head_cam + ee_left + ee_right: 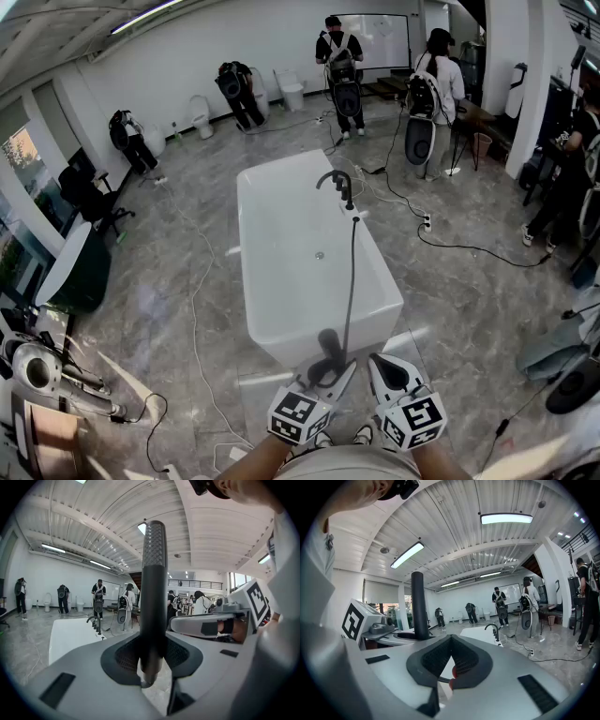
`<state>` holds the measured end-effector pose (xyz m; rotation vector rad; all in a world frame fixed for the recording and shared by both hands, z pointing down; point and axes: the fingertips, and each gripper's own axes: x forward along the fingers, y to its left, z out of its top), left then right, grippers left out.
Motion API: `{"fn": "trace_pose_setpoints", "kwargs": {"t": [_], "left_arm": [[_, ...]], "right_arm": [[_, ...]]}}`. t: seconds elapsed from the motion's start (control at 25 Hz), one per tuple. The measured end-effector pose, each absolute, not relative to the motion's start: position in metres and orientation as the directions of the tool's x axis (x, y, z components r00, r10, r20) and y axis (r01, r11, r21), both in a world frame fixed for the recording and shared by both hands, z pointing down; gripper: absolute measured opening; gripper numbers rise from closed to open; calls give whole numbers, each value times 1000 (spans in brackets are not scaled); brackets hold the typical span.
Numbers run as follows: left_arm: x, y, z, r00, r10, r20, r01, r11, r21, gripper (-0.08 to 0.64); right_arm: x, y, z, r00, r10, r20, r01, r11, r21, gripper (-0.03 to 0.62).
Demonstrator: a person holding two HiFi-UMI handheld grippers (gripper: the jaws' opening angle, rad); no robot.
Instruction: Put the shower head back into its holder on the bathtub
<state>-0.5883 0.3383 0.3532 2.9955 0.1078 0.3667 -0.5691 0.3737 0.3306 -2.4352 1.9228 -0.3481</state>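
My left gripper (328, 370) is clamped on the dark shower head (330, 349), whose handle stands upright between the pads, its perforated upper part rising well above the jaws. It is at the near end of the white bathtub (246, 234), just in front of me and well apart from the dark faucet (339, 183) on the far right rim. Among the small fittings beside that faucet, I cannot tell which one is the holder. The grey hose (352, 281) runs from there over the tub's basin to the shower head. Besides the hose, the tub holds only its drain (319, 255). My right gripper (384, 366) sits beside the left, its jaws together with nothing between them.
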Motion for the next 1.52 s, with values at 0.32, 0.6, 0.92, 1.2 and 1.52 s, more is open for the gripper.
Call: {"fn": "trace_pose_setpoints", "kwargs": {"t": [0.32,0.6,0.92,1.2,1.52], "left_arm": [[-589,341,355,969,75,237,46,-991,124,121],[-586,345,351,966,74,247,48,-993,108,121],[-568,359,349,965,77,250,55,-994,93,121],[-541,380,350,964,96,249,75,-993,92,121],[-511,383,350,961,124,247,104,-990,95,121]], "right_arm": [[-570,378,334,215,-963,164,-957,-241,-160,14],[-567,384,329,212,-967,142,-953,-237,-189,14],[-549,404,323,212,-972,104,-954,-228,-193,14],[-528,425,327,214,-973,82,-945,-227,-237,14],[-497,434,331,271,-959,88,-925,-284,-254,14]]}}
